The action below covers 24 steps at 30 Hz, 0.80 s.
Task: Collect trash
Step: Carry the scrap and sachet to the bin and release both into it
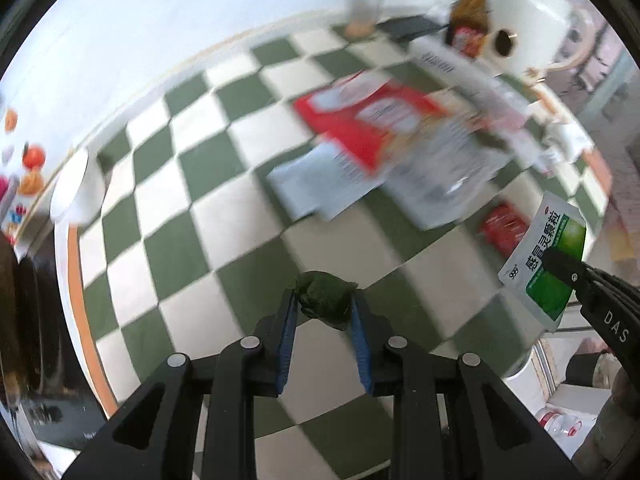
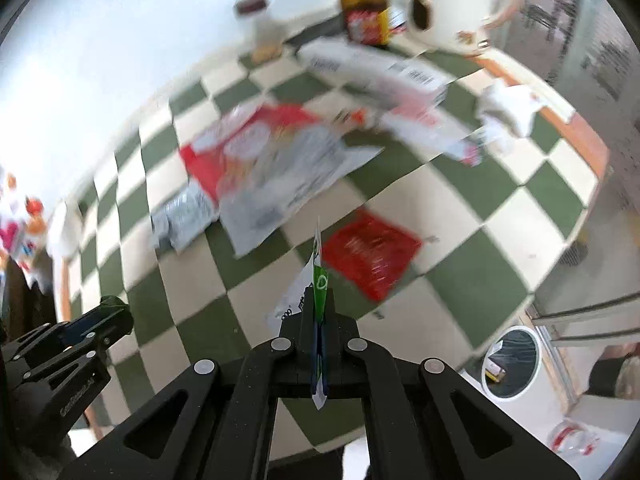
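Left gripper (image 1: 325,307) jaws clamped on dark green wad (image 1: 323,294), right gripper (image 2: 319,312) jaws on green-white sachet (image 2: 320,280)

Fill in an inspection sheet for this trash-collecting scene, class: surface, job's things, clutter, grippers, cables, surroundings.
Surface: green-and-white checkered tablecloth.
Job's things: dark green wad; green-and-white sachet; red wrapper; red-and-white flattened packaging; crumpled white paper.
Clutter: brown bottle; lidded jar; long white box.
Grippers: left gripper shut on the wad; right gripper shut on the sachet.
Cables: nothing seen.
Surroundings: white bin beside the table.
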Motion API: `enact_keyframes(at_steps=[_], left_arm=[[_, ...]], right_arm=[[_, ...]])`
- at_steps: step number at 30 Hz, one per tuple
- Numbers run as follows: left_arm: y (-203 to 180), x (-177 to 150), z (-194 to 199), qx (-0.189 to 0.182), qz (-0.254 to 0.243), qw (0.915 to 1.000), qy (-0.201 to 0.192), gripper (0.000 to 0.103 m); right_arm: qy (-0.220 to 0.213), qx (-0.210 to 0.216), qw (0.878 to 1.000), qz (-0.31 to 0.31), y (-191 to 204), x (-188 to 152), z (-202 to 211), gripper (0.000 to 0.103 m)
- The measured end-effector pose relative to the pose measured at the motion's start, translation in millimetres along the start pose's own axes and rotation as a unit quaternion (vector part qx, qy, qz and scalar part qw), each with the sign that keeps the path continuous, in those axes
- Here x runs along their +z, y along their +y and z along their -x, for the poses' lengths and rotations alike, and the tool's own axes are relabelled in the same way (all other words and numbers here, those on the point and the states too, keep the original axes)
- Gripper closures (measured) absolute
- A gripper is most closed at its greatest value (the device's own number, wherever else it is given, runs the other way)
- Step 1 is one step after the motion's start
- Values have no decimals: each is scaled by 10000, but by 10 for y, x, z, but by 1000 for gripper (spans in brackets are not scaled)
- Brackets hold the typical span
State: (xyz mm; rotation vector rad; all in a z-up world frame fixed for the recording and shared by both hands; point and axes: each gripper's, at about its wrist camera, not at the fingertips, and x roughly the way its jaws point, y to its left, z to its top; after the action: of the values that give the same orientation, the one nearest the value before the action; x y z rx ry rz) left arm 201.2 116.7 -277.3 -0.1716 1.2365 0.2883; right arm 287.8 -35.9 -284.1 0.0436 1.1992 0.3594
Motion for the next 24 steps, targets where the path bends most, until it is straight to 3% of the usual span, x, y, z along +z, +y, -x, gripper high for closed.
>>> enact_keyframes(at_steps=[4,8,13,19,22,24], left_arm=[[-356,347,181,-313,-381,9984,-264,80],[-993,488,340,-724,-931,9921,-418,80],[-2152,468,359,-1304,-1898,9726,-330,80],[-3679,11,-104,-1911,-2895,9374,300,80],[-4367,-319,-639,-2053,-3171,9227,773,80],[-4802,-577,-1199,-2110,-3241,9141,1217,80]], right_arm=[[-276,79,9978,-595,-510,-1,350,102],[-579,-22,9887,-1386,-1242,-149,711,102],[-776,-391,9676,-2371,-2282,-568,1020,102],[-589,-826,9184,-3825,-3672,-1611,899,102],[-305,-823,8883,-4507,-4380,-2267,466,102],[-164,-802,8723,-4821,-4789,-2631,82,102]])
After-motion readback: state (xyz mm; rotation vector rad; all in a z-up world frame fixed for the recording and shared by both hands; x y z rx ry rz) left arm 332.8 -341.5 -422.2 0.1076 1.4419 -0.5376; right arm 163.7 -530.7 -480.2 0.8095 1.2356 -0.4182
